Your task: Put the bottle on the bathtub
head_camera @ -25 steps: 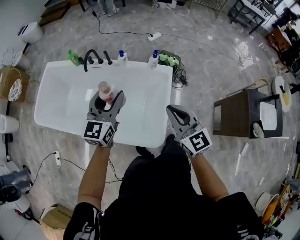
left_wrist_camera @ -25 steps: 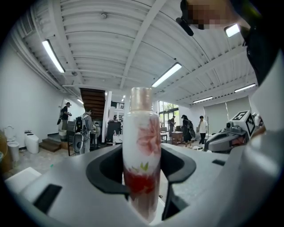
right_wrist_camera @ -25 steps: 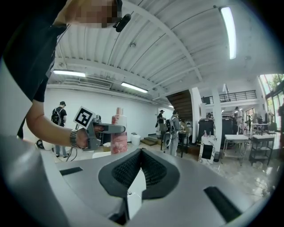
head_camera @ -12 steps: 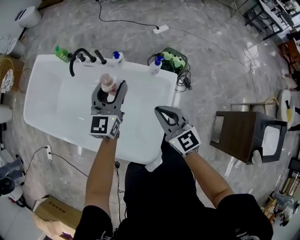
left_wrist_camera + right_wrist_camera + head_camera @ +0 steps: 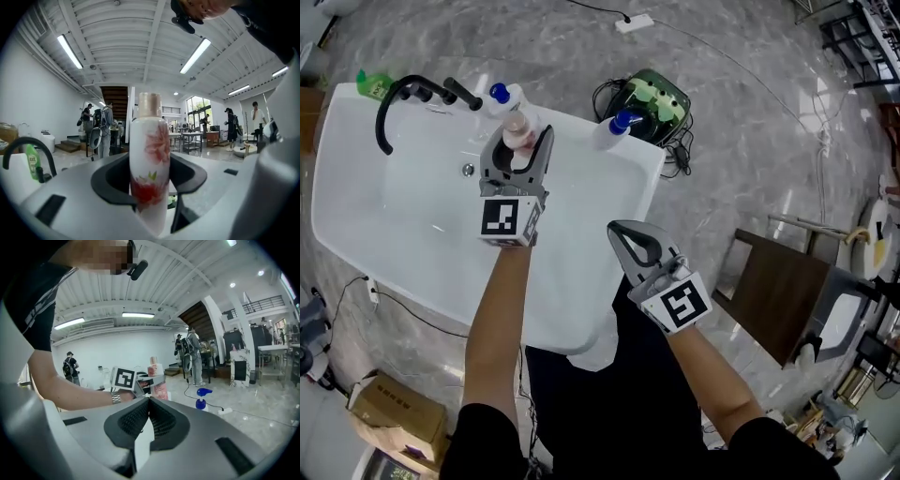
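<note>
White bathtub (image 5: 403, 211) on grey marble floor (image 5: 741, 150), dark cabinet (image 5: 778, 300) nearby

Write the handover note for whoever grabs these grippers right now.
Left gripper: shut on the flowered bottle, held upright over the bathtub's far rim, between the black faucet and the blue-capped pump bottle.
Right gripper: shut, empty, hanging by the tub's near right side.
Done: bottle picked up and carried to the far rim.
Left: lower it onto a free spot on the rim, open the jaws, back away. I cannot tell whether its base touches the rim yet.
</note>
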Demonstrator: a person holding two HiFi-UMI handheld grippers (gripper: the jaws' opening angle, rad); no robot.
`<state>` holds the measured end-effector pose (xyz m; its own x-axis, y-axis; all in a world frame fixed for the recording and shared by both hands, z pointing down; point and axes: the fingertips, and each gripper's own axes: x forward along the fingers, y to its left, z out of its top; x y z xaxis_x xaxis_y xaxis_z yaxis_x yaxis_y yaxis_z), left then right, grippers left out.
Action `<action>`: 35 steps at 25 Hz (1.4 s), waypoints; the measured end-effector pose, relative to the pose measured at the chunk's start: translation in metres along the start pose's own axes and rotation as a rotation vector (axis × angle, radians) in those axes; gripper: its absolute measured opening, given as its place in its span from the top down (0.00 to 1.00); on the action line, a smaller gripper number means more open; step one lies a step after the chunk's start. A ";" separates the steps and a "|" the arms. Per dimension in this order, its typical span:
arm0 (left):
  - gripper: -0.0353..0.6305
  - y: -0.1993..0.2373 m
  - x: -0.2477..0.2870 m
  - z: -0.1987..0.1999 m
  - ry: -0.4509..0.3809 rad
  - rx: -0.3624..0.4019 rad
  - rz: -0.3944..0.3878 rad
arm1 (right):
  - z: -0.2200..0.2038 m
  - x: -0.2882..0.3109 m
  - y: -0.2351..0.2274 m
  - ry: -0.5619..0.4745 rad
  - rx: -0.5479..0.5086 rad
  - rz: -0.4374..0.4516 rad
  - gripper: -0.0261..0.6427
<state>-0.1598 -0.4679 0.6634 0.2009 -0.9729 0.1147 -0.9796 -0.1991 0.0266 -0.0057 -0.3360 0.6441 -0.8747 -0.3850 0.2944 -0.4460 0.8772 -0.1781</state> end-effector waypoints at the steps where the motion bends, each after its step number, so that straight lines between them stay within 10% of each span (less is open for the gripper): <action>1: 0.61 0.004 0.011 -0.013 0.005 -0.002 0.004 | -0.012 0.006 -0.003 0.032 0.018 0.009 0.95; 16: 0.61 0.015 0.105 -0.142 0.024 -0.005 0.036 | -0.099 0.057 -0.075 0.099 0.096 0.047 0.95; 35: 0.61 0.016 0.114 -0.177 0.019 0.033 0.065 | -0.123 0.055 -0.099 0.127 0.098 0.061 0.95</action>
<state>-0.1523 -0.5617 0.8526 0.1362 -0.9816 0.1339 -0.9901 -0.1393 -0.0141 0.0139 -0.4088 0.7933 -0.8724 -0.2870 0.3957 -0.4146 0.8633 -0.2878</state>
